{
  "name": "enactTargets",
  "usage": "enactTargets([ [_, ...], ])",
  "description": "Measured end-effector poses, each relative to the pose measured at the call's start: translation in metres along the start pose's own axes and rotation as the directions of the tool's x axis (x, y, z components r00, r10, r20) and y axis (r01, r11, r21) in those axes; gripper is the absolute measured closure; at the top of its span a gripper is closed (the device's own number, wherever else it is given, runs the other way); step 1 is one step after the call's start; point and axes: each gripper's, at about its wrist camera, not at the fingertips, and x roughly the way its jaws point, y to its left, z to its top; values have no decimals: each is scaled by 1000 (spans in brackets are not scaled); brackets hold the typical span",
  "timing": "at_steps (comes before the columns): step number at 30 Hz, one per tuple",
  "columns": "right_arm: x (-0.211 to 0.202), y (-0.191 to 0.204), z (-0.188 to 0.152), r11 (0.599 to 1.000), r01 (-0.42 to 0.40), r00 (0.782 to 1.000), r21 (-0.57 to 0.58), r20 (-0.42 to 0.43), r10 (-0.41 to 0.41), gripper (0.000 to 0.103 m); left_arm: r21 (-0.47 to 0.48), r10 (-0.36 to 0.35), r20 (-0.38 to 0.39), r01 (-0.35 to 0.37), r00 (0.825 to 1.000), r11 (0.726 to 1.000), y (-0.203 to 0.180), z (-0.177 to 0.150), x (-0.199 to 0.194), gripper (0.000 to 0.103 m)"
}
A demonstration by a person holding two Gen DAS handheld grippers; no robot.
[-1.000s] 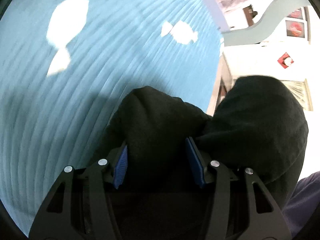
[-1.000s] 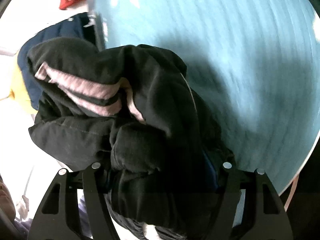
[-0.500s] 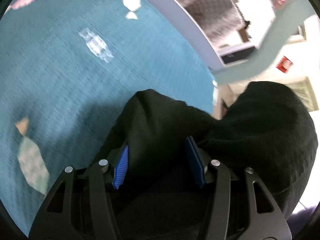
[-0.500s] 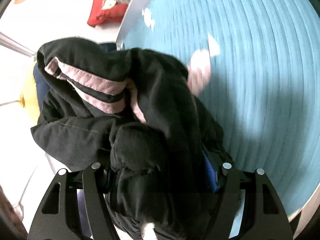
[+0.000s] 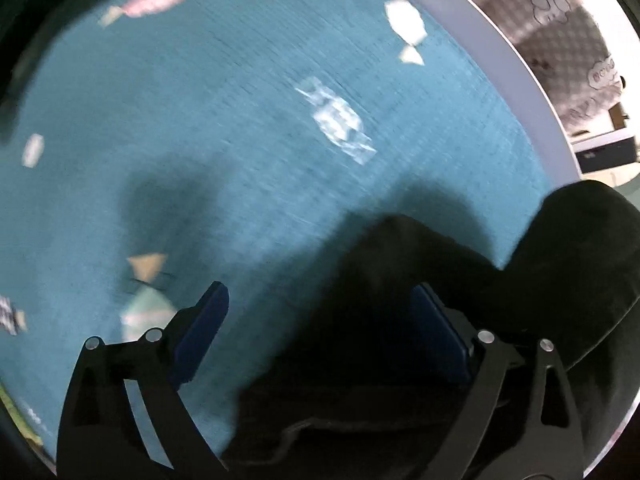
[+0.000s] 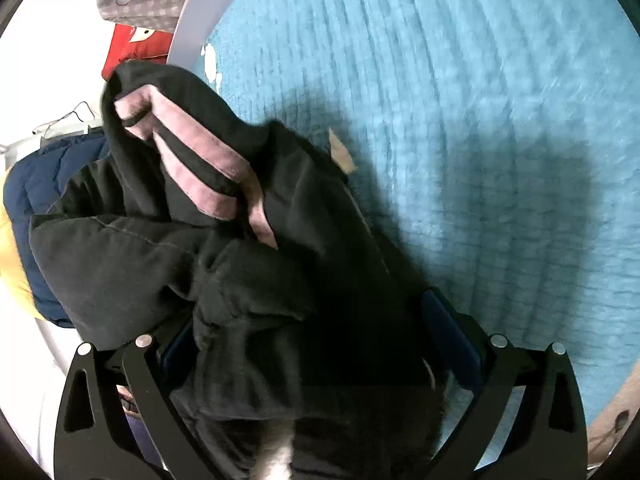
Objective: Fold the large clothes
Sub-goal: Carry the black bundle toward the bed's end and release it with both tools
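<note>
Spreading wide, the left hand-held gripper (image 5: 320, 320) has released the black garment (image 5: 400, 360); right hand-held gripper (image 6: 308, 336) stays clamped on it.

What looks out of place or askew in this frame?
The black garment is bunched, not flat, its pink-striped part twisted upward. The left gripper is open, fabric against one finger only; the blue cover looks normal.

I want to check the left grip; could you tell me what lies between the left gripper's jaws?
In the left wrist view, the left gripper stands open: black garment fills the right part of the gap, teal bedspread shows through the left part.
</note>
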Motion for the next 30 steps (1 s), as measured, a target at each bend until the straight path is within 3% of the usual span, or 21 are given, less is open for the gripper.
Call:
enactTargets([
  [2,-18,9,-2,996,59,997,-65,61,-55,7,2,24,21,-24,999,1000,9,-6,-11,10],
  [7,-39,28,-13,972,187,975,-143,149,-166,7,-36,80,164,-75,983,996,30,-37,-53,10],
  [12,-75,41,-40,929,314,918,-196,311,-245,7,-90,135,250,-115,959,989,46,-89,-82,10],
  [16,-87,62,-67,878,384,886,-285,381,-264,7,-121,178,294,-149,939,982,49,-140,-94,10],
  [20,-81,94,-99,815,420,877,-398,409,-253,7,-177,174,309,-124,935,976,53,-194,-103,10],
  [25,-65,115,-157,702,469,870,-536,419,-261,7,-286,179,291,-93,940,954,66,-271,-109,10],
  [28,-56,118,-189,662,472,874,-582,407,-265,7,-350,146,277,-42,950,936,75,-316,-110,10],
  [30,-50,117,-208,651,468,878,-598,397,-266,7,-363,151,288,-38,945,931,79,-346,-113,10],
])
